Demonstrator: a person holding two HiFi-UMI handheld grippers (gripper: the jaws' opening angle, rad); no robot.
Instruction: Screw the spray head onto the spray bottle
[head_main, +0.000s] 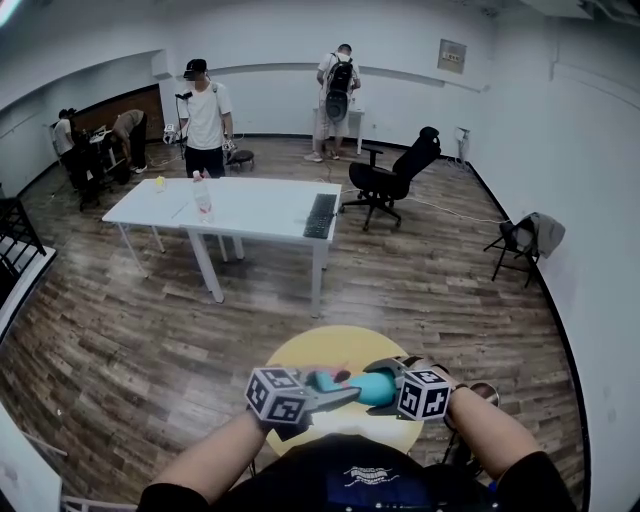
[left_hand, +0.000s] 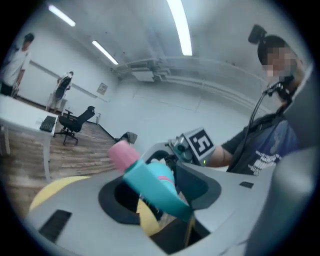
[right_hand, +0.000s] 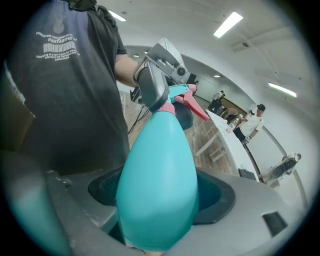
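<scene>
Standing mid-room on the wood-plank floor (head_main: 130, 340): a long white table (head_main: 260, 205), carrying a black keyboard (head_main: 320, 215) near its right end and a clear bottle (head_main: 203, 195) upright towards the left. Sitting off its right end, a black office chair (head_main: 395, 180). Showing nearest, a round yellow tabletop (head_main: 340, 350). Standing farther back, a person in a white shirt (head_main: 207, 120) and a second person (head_main: 338, 95) wearing a backpack.

spray bottle (right_hand: 157, 185): teal, teardrop body | spray head (left_hand: 150, 182): teal, pink trigger, at bottle's neck

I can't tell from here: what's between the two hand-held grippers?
The head view shows the teal spray bottle and its spray head between the left hand-held gripper and the right hand-held gripper.
</scene>
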